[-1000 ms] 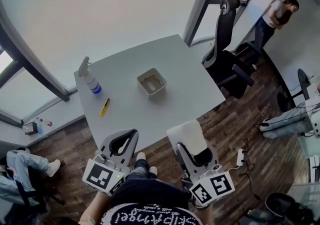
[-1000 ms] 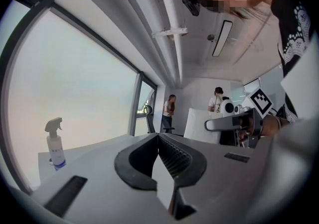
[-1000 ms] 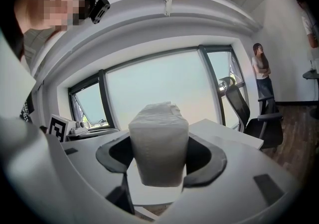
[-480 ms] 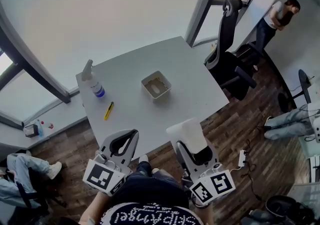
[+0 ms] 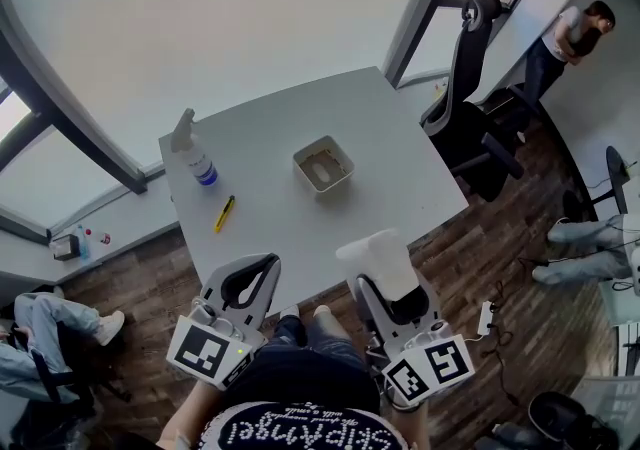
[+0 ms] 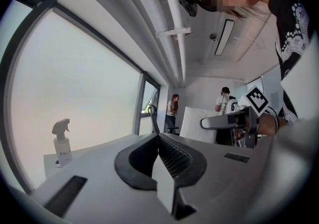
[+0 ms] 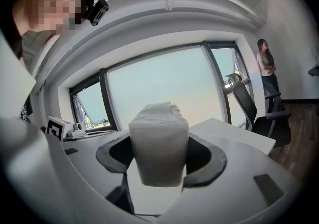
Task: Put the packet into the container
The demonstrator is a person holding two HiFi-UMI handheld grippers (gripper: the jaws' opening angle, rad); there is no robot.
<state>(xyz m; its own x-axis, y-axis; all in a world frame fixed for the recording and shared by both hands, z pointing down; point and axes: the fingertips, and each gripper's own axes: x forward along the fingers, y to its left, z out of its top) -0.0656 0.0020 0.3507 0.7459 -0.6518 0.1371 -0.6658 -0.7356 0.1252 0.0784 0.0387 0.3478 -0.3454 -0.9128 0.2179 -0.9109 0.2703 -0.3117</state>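
Note:
The packet (image 5: 376, 258) is a soft white block, upright between the jaws of my right gripper (image 5: 386, 283), which is shut on it below the table's near edge. In the right gripper view the packet (image 7: 158, 143) fills the middle of the right gripper (image 7: 158, 170). The container (image 5: 322, 163) is a small beige open box in the middle of the white table (image 5: 380, 138), well ahead of both grippers. My left gripper (image 5: 262, 270) hangs left of the right one, shut on nothing; its ribbed pads (image 6: 172, 161) meet in the left gripper view.
A spray bottle (image 5: 192, 153) stands at the table's far left corner, with a yellow cutter (image 5: 224, 214) nearer me. A black office chair (image 5: 478, 88) is right of the table. People stand and sit around the room's edges (image 5: 575, 33).
The table, container and chair sit a little further right in the head view. Both grippers keep their pose, and the packet stays in the right one.

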